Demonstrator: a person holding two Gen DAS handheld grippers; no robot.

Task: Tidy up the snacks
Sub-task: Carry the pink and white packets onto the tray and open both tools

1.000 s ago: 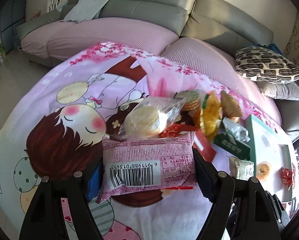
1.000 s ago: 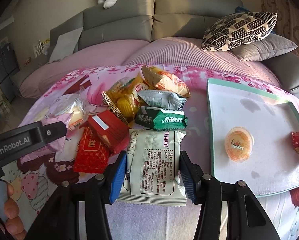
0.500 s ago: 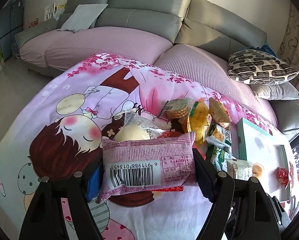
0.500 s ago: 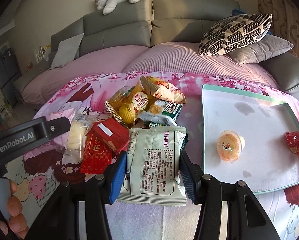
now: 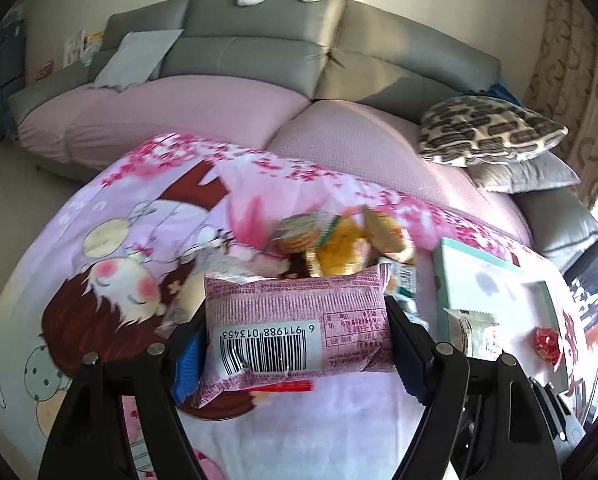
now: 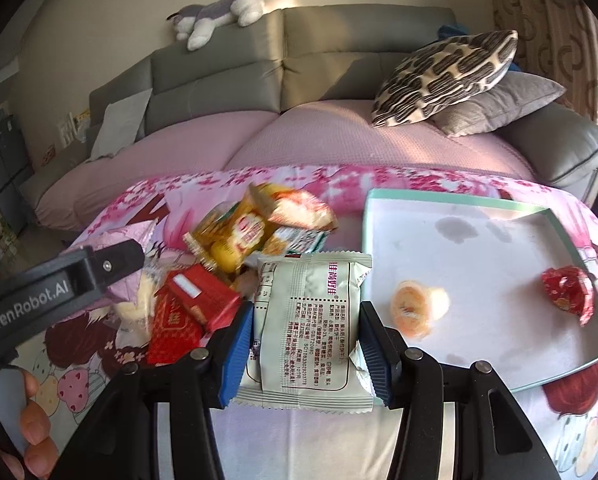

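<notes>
My left gripper [image 5: 295, 344] is shut on a pink snack packet [image 5: 295, 320] with a barcode, held above the cartoon cloth. My right gripper [image 6: 305, 346] is shut on a pale green snack packet [image 6: 307, 328], held left of the white tray [image 6: 479, 248]. The tray holds an orange jelly cup [image 6: 417, 308] and a red wrapped sweet [image 6: 567, 290]. A pile of snacks [image 6: 251, 236] lies on the cloth beyond both grippers, also in the left wrist view [image 5: 339, 240]. The left gripper's arm [image 6: 59, 284] shows at the left of the right wrist view.
Red packets [image 6: 187, 312] and a clear-wrapped bun [image 6: 137, 304] lie left of the pile. A grey sofa [image 6: 299, 60] with a patterned cushion [image 6: 447, 76] stands behind the table. A plush toy [image 6: 223, 8] lies on the sofa back. The tray also shows in the left wrist view [image 5: 495, 284].
Both grippers have risen and pulled back from the pile with their packets still held. The right gripper has shifted a little toward the tray.
</notes>
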